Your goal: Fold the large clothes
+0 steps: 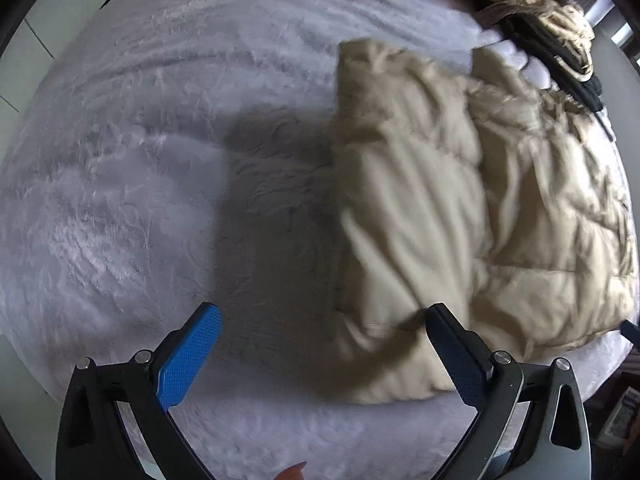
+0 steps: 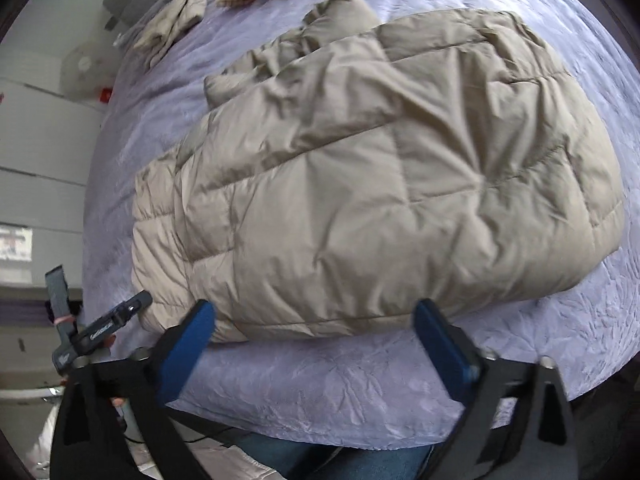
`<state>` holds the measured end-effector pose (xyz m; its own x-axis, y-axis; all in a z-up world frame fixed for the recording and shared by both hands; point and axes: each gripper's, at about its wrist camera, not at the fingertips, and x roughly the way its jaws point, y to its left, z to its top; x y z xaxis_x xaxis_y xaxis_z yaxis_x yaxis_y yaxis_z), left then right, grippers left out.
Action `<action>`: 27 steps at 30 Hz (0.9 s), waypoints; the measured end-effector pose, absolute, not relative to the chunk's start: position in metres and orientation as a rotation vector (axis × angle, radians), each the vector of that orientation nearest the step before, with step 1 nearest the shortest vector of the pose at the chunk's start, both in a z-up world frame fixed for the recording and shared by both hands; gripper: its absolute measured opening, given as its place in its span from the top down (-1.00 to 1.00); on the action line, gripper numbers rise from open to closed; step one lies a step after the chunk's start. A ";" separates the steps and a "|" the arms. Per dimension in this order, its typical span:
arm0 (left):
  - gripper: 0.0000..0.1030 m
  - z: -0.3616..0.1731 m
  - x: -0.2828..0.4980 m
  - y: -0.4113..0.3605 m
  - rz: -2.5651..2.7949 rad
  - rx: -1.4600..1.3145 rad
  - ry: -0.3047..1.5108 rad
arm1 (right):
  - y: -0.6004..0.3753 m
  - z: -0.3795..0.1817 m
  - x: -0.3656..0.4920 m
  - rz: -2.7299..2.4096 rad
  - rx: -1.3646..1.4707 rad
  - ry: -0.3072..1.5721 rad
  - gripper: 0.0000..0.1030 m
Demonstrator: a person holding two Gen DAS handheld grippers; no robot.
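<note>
Lavender plush bedspread (image 2: 360,380) covers the bed from near edge to far side, creased but flat; on it lies the beige quilted puffer jacket (image 2: 380,184), folded into a thick block near the front edge, with one sleeve end (image 2: 340,8) poking out at its far side; in the left wrist view the same jacket sits to the right, motion-blurred.

I note the left gripper (image 1: 320,320) with its jaws spread wide, gripping nothing, its right finger just over the jacket's near corner; the right gripper (image 2: 316,316) is likewise spread and empty, hovering at the jacket's near hem.

Other items: a pile of tan and black clothes (image 1: 520,12) at the far edge, and a small cream garment (image 2: 176,20) far left; both well apart from the work.

My judgement: the fold is well advanced and the next fold wants both grippers on the near hem, apart and level; I would bite through all layers, since padded fabric springs back and slippery shell slides; lift low, carry the hem to the far edge, tuck that loose sleeve under first, then press down before letting go.
</note>
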<state>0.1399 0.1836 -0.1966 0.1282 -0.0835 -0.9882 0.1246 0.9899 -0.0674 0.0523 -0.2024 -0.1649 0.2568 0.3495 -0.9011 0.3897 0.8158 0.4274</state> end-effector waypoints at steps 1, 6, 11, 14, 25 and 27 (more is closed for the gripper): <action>-0.99 -0.203 0.140 0.188 -0.148 0.036 1.444 | -0.199 -0.166 0.052 -0.029 0.661 1.347 -0.98; -0.99 -0.232 0.143 0.208 -0.154 0.025 1.483 | -0.185 -0.182 0.051 -0.077 0.656 1.398 -0.98; -0.99 -0.238 0.147 0.224 -0.202 -0.044 1.502 | -0.176 -0.187 0.045 -0.097 0.655 1.422 -0.98; -0.99 -0.231 0.161 0.236 -0.276 -0.143 1.489 | -0.172 -0.185 0.045 -0.104 0.645 1.413 -0.98; -0.99 -0.279 0.241 0.202 -0.744 -0.417 1.612 | -0.158 -0.179 0.063 -0.097 0.601 1.420 -0.98; -0.99 -0.283 0.247 0.191 -0.826 -0.414 1.632 | -0.157 -0.179 0.065 -0.091 0.595 1.420 -0.98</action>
